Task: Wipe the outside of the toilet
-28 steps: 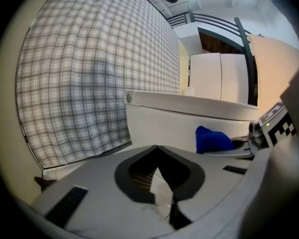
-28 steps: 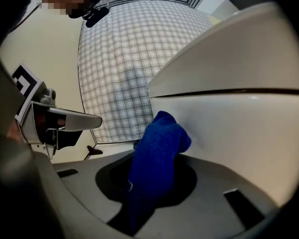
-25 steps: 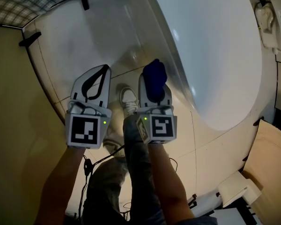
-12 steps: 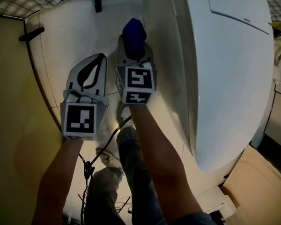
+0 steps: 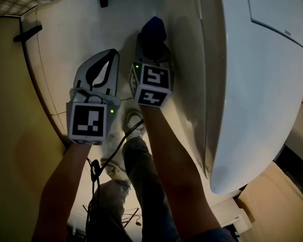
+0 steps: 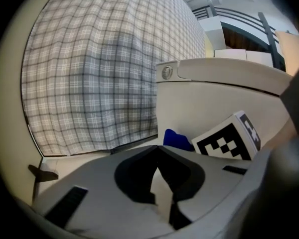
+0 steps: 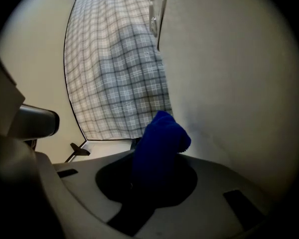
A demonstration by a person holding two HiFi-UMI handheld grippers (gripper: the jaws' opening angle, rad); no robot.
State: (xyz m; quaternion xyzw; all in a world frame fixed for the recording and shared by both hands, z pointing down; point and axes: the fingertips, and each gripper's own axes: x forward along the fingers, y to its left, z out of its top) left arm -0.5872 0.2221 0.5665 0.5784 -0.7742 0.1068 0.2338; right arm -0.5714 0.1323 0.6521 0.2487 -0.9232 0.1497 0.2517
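The white toilet (image 5: 252, 74) fills the right of the head view, lid down, its curved side (image 7: 229, 83) filling the right of the right gripper view. My right gripper (image 5: 152, 34) is shut on a blue cloth (image 5: 153, 30), and the cloth (image 7: 159, 143) rests against the toilet's left flank. In the left gripper view the cloth (image 6: 175, 139) shows beside the right gripper's marker cube. My left gripper (image 5: 105, 59) hovers over the floor to the left of the right one, jaws closed with nothing between them (image 6: 159, 158).
A plaid curtain (image 6: 104, 63) hangs at the back along the floor edge. A tan wall (image 5: 15, 135) borders the left. The person's legs and a white shoe (image 5: 131, 122) stand below the grippers, with a black cable (image 5: 98, 175). A cardboard-coloured box (image 5: 278, 205) sits bottom right.
The view has swung so the toilet's lid and flank show more fully. My right gripper with the blue cloth moved forward along the toilet's side; the left gripper stayed about where it was.
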